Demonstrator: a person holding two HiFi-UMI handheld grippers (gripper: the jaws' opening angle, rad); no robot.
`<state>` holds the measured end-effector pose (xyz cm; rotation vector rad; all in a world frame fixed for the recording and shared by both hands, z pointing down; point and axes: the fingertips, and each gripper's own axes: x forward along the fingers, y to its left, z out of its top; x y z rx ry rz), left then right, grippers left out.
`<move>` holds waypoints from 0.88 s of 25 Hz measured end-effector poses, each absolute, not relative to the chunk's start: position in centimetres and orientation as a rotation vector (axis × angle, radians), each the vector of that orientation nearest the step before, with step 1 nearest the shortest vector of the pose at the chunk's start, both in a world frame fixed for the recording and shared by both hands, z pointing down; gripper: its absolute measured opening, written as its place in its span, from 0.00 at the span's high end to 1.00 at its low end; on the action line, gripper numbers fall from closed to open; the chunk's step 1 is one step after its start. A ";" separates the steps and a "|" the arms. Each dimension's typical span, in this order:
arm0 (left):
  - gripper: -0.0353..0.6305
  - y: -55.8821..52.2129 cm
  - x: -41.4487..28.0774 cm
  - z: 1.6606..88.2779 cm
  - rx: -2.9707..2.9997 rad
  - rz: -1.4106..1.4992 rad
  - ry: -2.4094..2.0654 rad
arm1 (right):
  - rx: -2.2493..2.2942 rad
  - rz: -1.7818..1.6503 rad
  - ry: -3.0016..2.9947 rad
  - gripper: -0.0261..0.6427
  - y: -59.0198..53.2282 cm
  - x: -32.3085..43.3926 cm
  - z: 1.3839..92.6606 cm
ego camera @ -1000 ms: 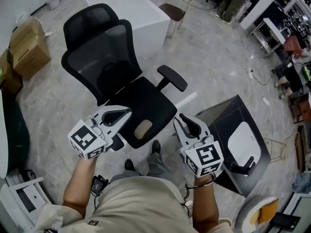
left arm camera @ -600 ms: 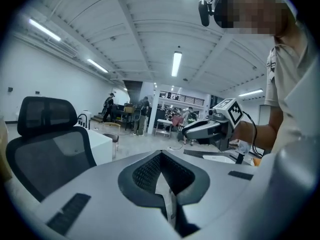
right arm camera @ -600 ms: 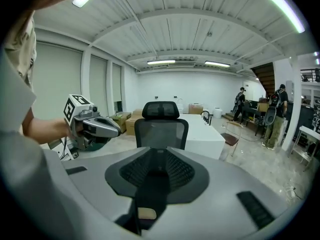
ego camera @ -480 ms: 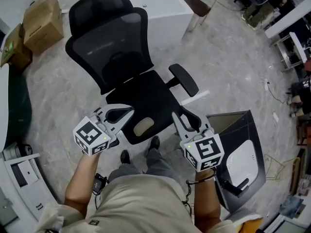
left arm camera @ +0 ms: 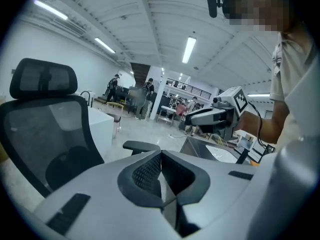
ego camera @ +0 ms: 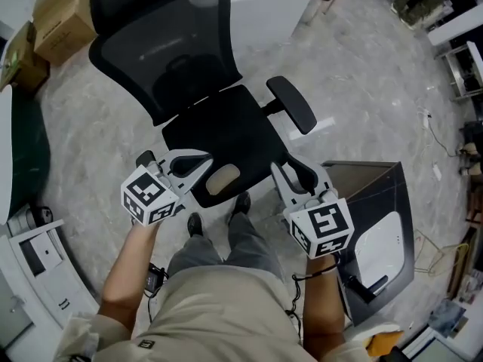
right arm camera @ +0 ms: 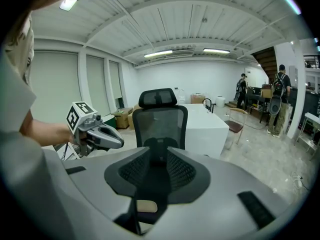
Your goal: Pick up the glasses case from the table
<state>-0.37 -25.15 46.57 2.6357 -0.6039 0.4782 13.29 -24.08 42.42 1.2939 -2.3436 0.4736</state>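
A tan oval glasses case (ego camera: 223, 179) lies on the front edge of a black office chair's seat (ego camera: 226, 138); it also shows low in the right gripper view (right arm camera: 147, 205). My left gripper (ego camera: 200, 159) hovers just left of the case, its jaws shut with nothing between them (left arm camera: 161, 156). My right gripper (ego camera: 291, 172) hangs a little to the right of the case. Its jaws have just been opening and stand open and empty (right arm camera: 159, 160), pointing at the chair back.
The chair's mesh back (ego camera: 162, 47) and armrest (ego camera: 293, 104) rise beyond the seat. A white block (ego camera: 264, 6) stands behind it, cardboard boxes (ego camera: 64, 17) at far left. A dark low table (ego camera: 373, 225) sits at right. The person's legs are below the grippers.
Both grippers have sunk toward the front of the chair seat, and the case now lies between them. The right jaws stand wider apart than before.
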 end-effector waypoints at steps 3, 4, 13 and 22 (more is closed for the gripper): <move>0.92 -25.1 0.4 49.5 2.591 0.525 -0.589 | 1.292 0.506 -2.335 0.80 -24.0 14.0 44.2; 0.92 -25.1 0.6 50.5 2.576 0.540 -0.584 | 1.292 0.517 -2.332 0.80 -24.0 14.2 44.7; 0.92 -24.5 2.1 59.1 2.441 0.664 -0.532 | 1.305 0.588 -2.299 0.79 -23.5 16.1 48.5; 0.78 -24.2 3.0 68.3 2.299 0.801 -0.502 | 1.328 0.665 -2.247 0.78 -23.0 18.1 52.5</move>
